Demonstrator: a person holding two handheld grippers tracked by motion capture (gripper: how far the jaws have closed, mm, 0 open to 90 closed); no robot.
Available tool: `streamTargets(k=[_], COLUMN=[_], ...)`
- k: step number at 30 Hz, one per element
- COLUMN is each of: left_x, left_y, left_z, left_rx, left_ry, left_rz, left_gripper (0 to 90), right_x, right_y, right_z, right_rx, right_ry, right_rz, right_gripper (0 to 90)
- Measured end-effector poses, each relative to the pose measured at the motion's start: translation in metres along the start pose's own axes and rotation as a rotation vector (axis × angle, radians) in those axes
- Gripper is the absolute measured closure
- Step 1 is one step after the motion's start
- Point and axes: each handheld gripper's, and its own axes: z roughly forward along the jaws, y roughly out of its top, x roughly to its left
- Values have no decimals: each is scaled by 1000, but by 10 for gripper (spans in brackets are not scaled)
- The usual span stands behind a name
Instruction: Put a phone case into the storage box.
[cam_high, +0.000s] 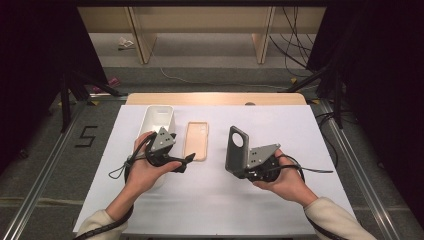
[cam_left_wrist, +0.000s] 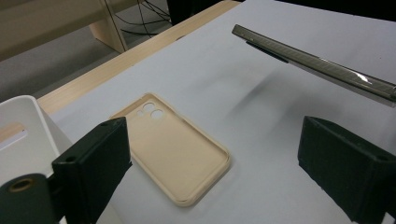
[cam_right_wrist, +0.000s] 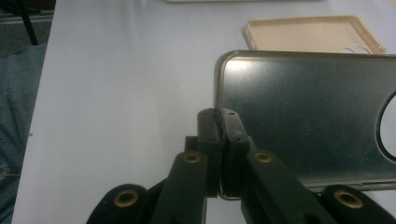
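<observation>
A beige phone case (cam_high: 196, 141) (cam_left_wrist: 173, 149) (cam_right_wrist: 313, 33) lies flat and hollow side up on the white mat, left of the middle. My left gripper (cam_high: 186, 164) (cam_left_wrist: 215, 140) hovers just off the case's near left corner with its jaws open and nothing between them. A dark grey phone case (cam_high: 236, 147) (cam_right_wrist: 303, 116) with a round camera hole stands upright above the mat. My right gripper (cam_high: 241, 171) (cam_right_wrist: 219, 119) is shut on its lower edge. In the left gripper view the grey case (cam_left_wrist: 317, 63) appears edge-on at upper right.
A white rectangular bin (cam_high: 156, 117) (cam_left_wrist: 18, 121) stands left of the beige case, close behind my left hand. The white mat (cam_high: 280, 125) covers a wooden table (cam_high: 215, 98). Dark stands and cables lie on the floor beyond and beside the table.
</observation>
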Motion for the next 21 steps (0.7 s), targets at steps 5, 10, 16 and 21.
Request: streamTargets(k=[5,10,16,21], left_x=[0,2,1,0], left_y=[2,0,-1,0], left_z=[0,0,0,-1], left_rx=[-10,-7,-1,-5], left_ry=[-2,-3,-3,-3], left_rz=[-4,-2,-1,1], left_gripper=[87,88,89,90], right_x=[2,3,4,6], right_y=[3,6,7,8], right_z=[1,3,3,3], right_rx=[-15,-22,-37,-43], right_ry=[5,12,21,24], right_rz=[0,-4,-7,-7], right_gripper=[896,896,896,896])
